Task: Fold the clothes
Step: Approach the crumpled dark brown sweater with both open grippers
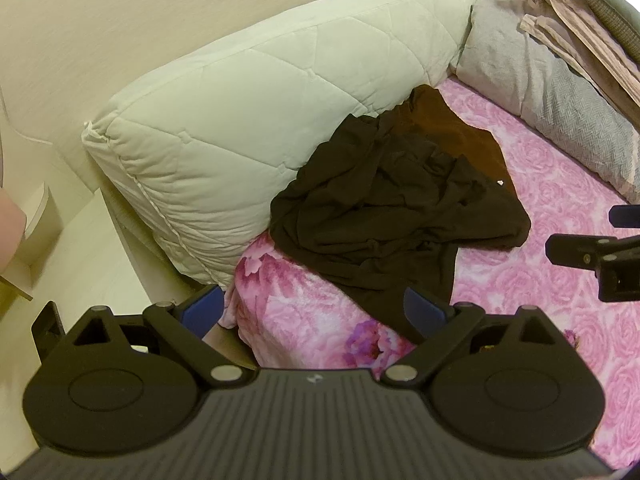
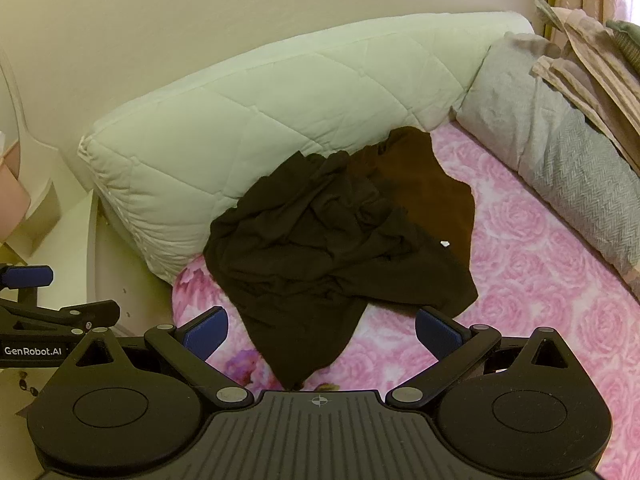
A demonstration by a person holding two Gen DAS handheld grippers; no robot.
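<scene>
Ahead of spread fingers (image 2: 438, 334), crumpled clothes (image 2: 336, 248)

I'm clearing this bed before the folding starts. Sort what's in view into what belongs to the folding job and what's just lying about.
For the job:
- crumpled dark garment
- brown garment partly under it
- left gripper, open
- right gripper, open

Lying about:
- quilted white cushion
- grey pillow
- pink floral bedcover
- striped fabric pile, far corner
</scene>
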